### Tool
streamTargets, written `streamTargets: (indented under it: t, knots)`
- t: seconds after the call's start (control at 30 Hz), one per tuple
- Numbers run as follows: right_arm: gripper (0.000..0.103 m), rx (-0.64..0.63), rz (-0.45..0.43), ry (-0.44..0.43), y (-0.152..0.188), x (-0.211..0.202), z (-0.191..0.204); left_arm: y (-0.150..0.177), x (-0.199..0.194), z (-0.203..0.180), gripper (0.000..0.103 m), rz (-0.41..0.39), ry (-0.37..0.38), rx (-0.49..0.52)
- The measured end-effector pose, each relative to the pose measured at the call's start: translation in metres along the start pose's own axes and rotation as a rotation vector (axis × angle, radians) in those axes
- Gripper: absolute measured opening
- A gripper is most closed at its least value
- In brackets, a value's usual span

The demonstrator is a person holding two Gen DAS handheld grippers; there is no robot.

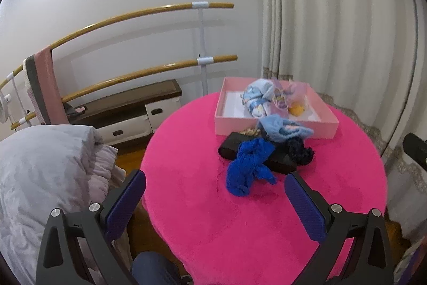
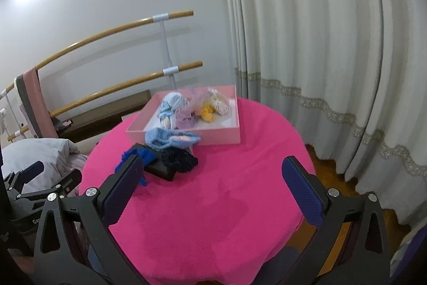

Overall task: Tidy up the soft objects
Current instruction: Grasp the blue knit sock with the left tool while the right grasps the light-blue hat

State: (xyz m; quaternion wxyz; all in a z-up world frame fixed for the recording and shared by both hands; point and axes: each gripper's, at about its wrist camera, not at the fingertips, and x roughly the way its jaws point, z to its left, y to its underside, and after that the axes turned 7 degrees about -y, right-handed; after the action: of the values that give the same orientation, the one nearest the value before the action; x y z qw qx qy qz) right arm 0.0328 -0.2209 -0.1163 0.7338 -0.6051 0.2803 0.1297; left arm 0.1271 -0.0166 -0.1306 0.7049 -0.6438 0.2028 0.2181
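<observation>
Soft cloth pieces sit on a round table draped in hot-pink fleece (image 1: 202, 218): several in the shallow pink cardboard box (image 1: 275, 128), a crumpled royal-blue cloth (image 1: 248, 167) over a black case (image 1: 280, 163) beside it. Left gripper (image 1: 214, 194) and right gripper (image 2: 213, 186) both gape wide, holding nothing.

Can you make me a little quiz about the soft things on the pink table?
1. True or false: the royal blue cloth is already inside the pink box.
2. Which soft thing hangs over the box's front wall? A) the light blue fuzzy piece B) the dark navy piece C) a red sock
3. Fill in: both the left hand-held gripper and the right hand-held gripper are ____.

Key: 1 false, it lies on the table across a black case. 2 A. 3 open, holding nothing.
</observation>
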Motion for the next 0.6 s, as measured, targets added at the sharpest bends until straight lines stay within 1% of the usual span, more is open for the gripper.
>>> streamTargets:
  t: [0.1, 0.23, 0.6]
  knots:
    - [0.103, 0.007, 0.029, -0.005, 0.001, 0.015, -0.003, 0.001, 0.026, -0.004, 0.103, 0.033, 0.004, 0.008]
    - [0.103, 0.013, 0.057, -0.009, 0.000, 0.033, -0.006, -0.002, 0.062, -0.009, 0.103, 0.070, 0.028, 0.005]
    - [0.103, 0.019, 0.121, -0.016, -0.005, 0.079, -0.010, -0.010, 0.161, -0.036, 0.103, 0.165, 0.029, 0.064]
